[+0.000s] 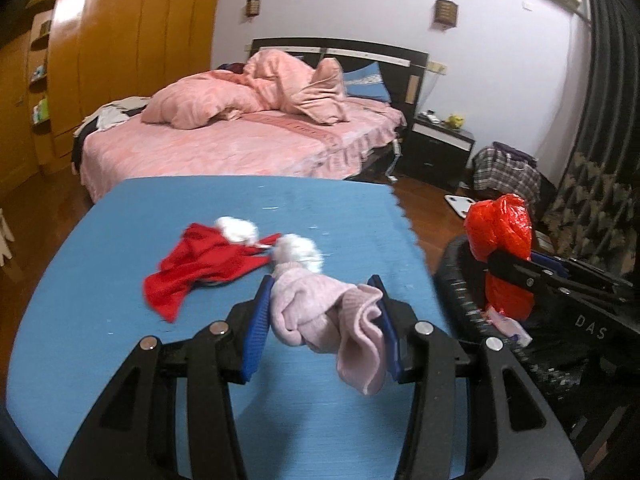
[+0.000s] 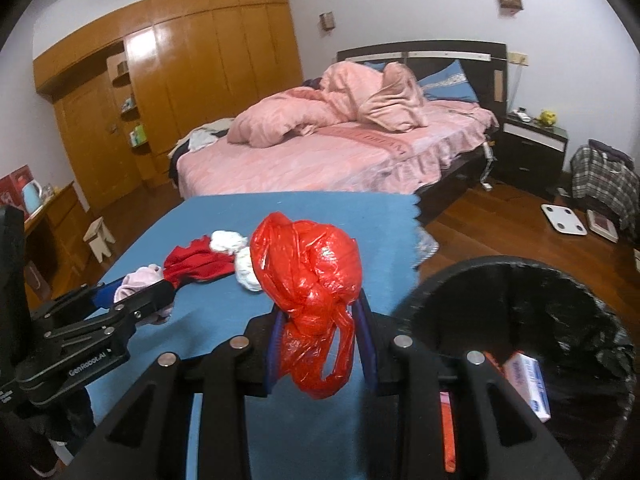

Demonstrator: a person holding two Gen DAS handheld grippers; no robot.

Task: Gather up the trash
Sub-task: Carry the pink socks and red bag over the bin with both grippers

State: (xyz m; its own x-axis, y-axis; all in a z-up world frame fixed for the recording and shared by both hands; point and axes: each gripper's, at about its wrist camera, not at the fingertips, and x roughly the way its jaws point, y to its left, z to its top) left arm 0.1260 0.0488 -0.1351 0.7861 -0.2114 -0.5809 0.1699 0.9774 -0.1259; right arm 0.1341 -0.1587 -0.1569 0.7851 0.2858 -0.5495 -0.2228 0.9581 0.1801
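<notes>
Carrying both loads to the bin (image 2: 520, 280) at the lower right of the frame, we should release only once each is above its opening. The right claw (image 2: 320, 344) grips the red plastic bag (image 2: 312, 280); the left claw (image 1: 320, 320) grips a pink sock (image 1: 320, 312) above the blue counter (image 1: 120, 240). On the left claw we read "GenRobot.AI"; on the right claw, "DAS".

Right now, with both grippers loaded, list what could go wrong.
1. The red bag bulges well above the right gripper, whose fingers pinch only its lower part; it could slip out before it is over the bin.
2. The pink sock in the left gripper droops loosely and could snag or drop.
3. The sock looks like clothing, not trash.
</notes>
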